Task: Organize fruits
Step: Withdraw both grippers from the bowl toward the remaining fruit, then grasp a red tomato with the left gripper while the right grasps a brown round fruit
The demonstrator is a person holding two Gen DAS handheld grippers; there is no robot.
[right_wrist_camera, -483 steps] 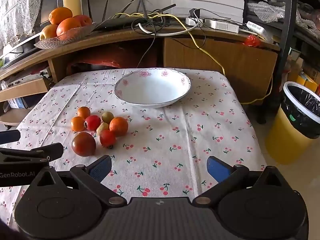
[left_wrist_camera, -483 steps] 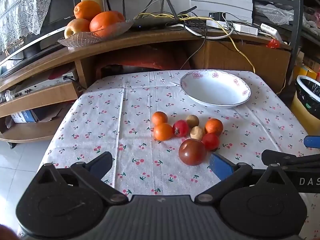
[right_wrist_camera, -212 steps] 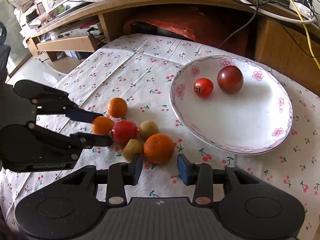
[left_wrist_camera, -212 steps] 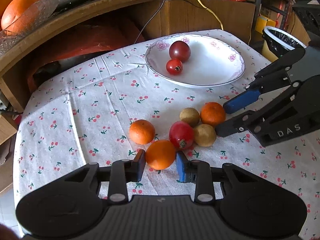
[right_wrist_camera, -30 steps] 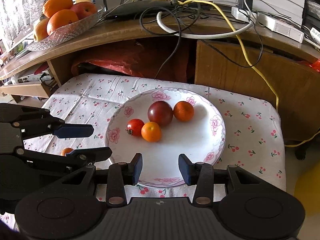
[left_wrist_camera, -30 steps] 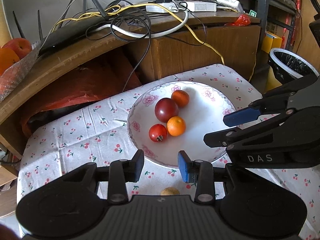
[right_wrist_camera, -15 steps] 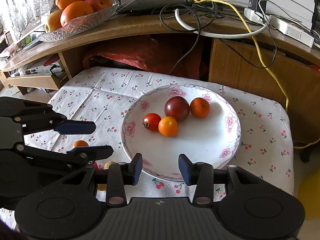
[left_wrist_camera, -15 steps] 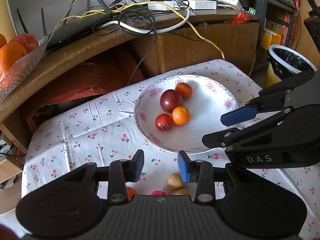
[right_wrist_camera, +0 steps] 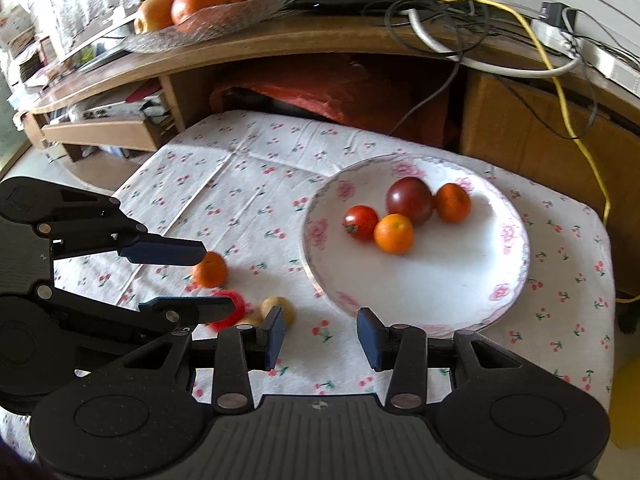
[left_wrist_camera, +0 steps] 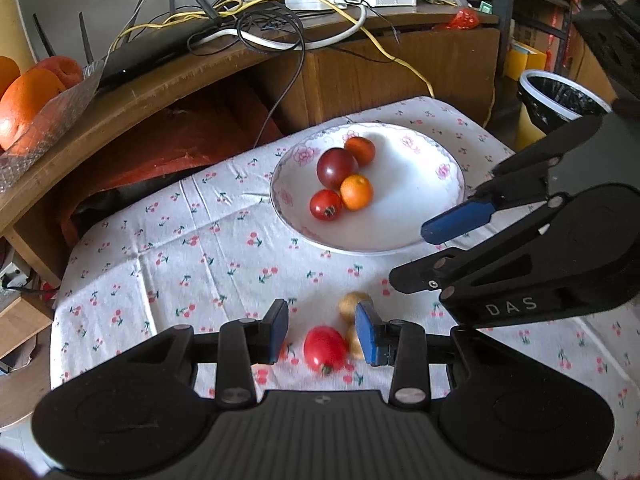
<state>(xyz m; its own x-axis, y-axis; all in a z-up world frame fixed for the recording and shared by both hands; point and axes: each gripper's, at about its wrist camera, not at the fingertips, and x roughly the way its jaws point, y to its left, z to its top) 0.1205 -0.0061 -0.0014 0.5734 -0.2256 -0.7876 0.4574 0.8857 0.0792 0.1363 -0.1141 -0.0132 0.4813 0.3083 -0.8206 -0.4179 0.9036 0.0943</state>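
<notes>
Jaws: both open, empty.
Left gripper (left_wrist_camera: 322, 332): nearer, over tomato (left_wrist_camera: 325, 349), which lies between its tips.
Bowl (left_wrist_camera: 452, 184): ahead-right.

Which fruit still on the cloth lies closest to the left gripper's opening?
The red tomato. It lies right ahead of the open left gripper, between its fingers' line; the two tan fruits sit by the right finger, the orange off left.
</notes>
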